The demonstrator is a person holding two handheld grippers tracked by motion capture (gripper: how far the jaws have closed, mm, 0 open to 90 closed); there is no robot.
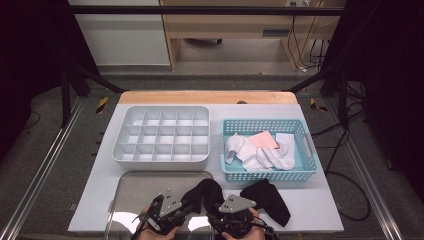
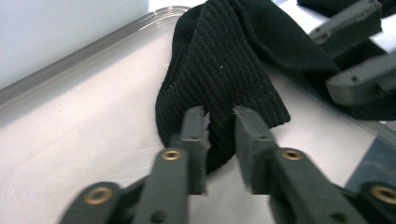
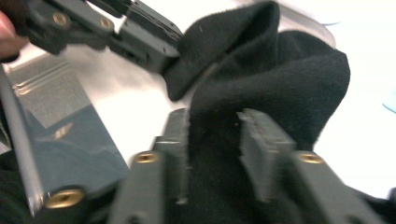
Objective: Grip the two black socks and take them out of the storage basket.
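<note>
- High view: a black ribbed knit sock (image 1: 206, 192) lies across the right end of a shiny flat metal tray (image 1: 135, 192) at the near edge of the table (image 1: 310, 210).
- Left gripper view: the left gripper (image 2: 219, 122) has its jaws on either side of the sock's ribbed cuff edge; a fold of black fabric stands between them and the pads look pressed onto it.
- Right gripper view: the right gripper (image 3: 215, 123) has its jaws around another fold of the same sock, clamped on the cloth, though the picture is blurred.
- Both grippers sit side by side at the bottom of the high view, the left gripper (image 1: 167, 210) over the tray, the right gripper (image 1: 235, 212) just beside it.
- A second black sock (image 1: 270, 197) lies on the table to the right, just in front of the basket.
- Behind it stands a light blue plastic lattice basket (image 1: 300, 175) with white socks (image 1: 260, 152) and a pink cloth (image 1: 264, 140).
- Left of the basket stands a white plastic divided organiser tray (image 1: 161, 135), its compartments bare.
</note>
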